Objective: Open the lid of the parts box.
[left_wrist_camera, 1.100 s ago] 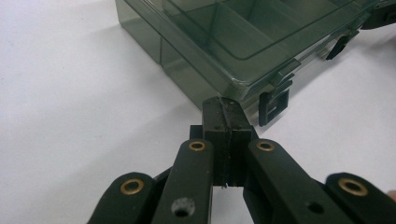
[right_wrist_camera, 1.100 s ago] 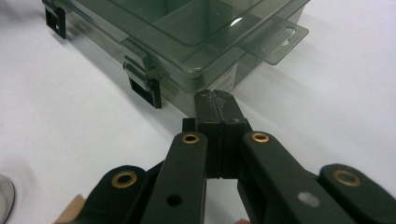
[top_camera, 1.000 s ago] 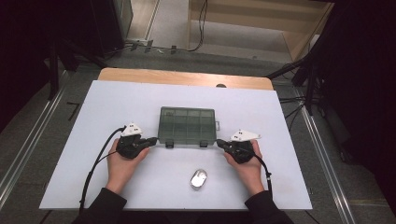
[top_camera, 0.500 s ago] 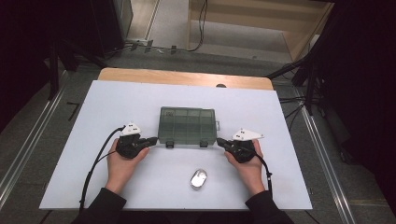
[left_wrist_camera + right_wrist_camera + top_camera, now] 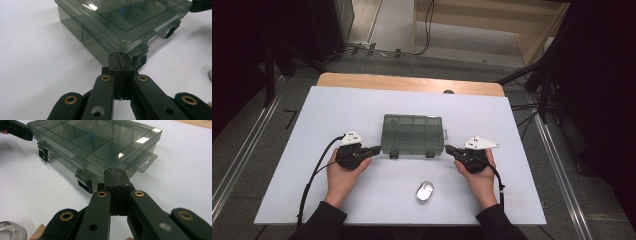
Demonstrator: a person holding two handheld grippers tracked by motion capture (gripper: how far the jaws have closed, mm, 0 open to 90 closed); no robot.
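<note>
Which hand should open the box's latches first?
Probably the left. The left gripper, jaws shut, sits right beside the near-left latch of the box. The right gripper is a bit farther from its latch.

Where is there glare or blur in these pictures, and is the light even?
High view: the white table is evenly lit and the surroundings are dark. Left gripper view: a bright reflection on the box lid, far edge soft. Right gripper view: glare at the lid corner, and the small dish is blurred.

A small clear round dish rests on the white table.
</note>
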